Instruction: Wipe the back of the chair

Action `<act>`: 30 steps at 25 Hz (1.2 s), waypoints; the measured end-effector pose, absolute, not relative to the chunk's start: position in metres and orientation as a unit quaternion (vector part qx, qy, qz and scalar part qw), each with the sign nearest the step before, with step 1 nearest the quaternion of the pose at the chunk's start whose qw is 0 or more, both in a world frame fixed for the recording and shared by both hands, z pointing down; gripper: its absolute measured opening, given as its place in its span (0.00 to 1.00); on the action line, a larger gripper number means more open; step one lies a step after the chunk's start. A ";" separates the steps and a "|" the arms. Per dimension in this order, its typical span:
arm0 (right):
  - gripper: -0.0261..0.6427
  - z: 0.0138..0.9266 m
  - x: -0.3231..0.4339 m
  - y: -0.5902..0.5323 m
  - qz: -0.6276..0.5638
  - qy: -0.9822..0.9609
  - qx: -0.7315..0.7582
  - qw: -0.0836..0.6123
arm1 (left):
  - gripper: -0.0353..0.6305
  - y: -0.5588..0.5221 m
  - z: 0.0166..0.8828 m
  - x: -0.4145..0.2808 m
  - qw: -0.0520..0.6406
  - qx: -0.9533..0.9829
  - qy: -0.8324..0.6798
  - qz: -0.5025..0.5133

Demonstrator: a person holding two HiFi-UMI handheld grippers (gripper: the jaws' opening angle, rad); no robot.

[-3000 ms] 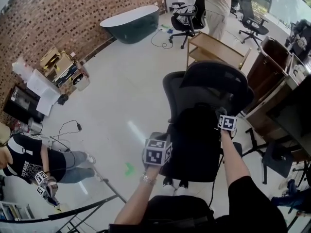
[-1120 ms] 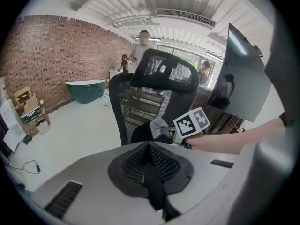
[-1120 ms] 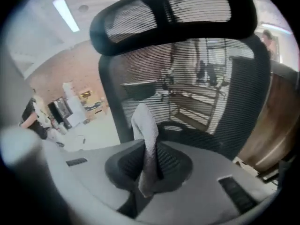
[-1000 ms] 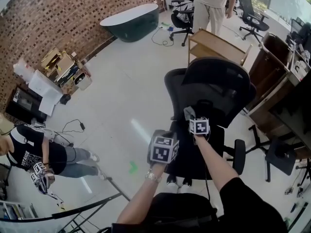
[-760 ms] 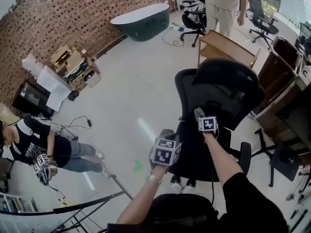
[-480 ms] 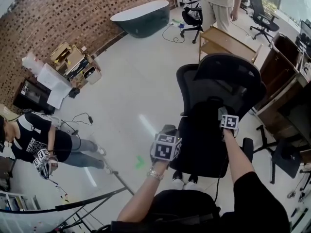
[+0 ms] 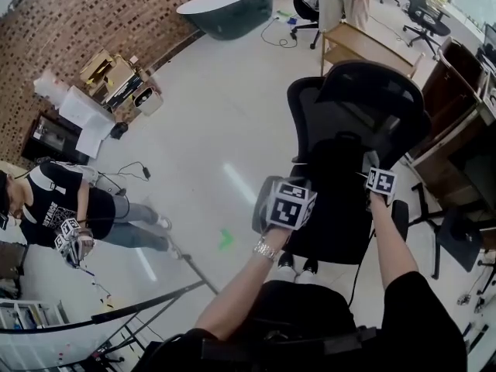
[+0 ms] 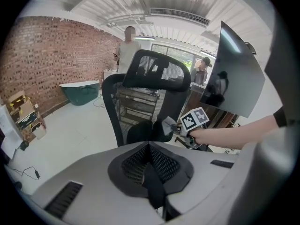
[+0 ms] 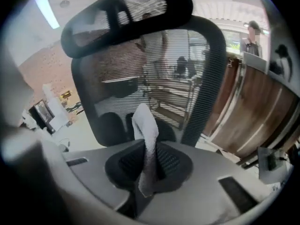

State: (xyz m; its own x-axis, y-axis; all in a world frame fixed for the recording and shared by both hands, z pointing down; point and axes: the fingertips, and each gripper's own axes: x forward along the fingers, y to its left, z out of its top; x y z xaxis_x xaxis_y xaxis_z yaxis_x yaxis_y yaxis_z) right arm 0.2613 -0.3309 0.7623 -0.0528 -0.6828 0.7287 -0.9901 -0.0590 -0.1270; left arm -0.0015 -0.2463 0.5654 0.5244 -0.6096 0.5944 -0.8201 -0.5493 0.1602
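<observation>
Pinching a grey cloth [image 9: 146,135], the right gripper [image 7: 373,167] holds it up to the chair back [image 7: 364,103], centre-right; the left gripper [image 8: 151,172] is closed, empty.

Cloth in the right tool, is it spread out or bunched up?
Bunched up: the white cloth stands as a narrow folded strip pinched in the right tool, before the chair's mesh back.

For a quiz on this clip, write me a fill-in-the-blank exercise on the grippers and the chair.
The right gripper is shut on a pale ____.
The left gripper has its jaws ____, with nothing between them.
The chair has a black ____ back.
The teal bathtub stands by a wall of ____.
Missing: cloth; shut; mesh; brick.
</observation>
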 end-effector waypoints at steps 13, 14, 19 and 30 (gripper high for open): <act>0.08 0.784 0.061 -0.386 0.329 -0.720 0.525 0.312 | 0.04 -0.245 0.557 -0.042 0.219 0.825 -0.468 0.228; 0.08 0.785 0.079 -0.390 0.325 -0.713 0.537 0.313 | 0.04 -0.246 0.557 -0.048 0.220 0.823 -0.473 0.225; 0.08 0.792 0.192 -0.373 0.383 -0.638 0.598 0.297 | 0.04 -0.250 0.558 -0.060 0.223 0.820 -0.482 0.216; 0.08 0.740 0.368 -0.326 0.309 -0.561 0.721 0.264 | 0.04 -0.249 0.558 -0.006 0.223 0.851 -0.429 0.207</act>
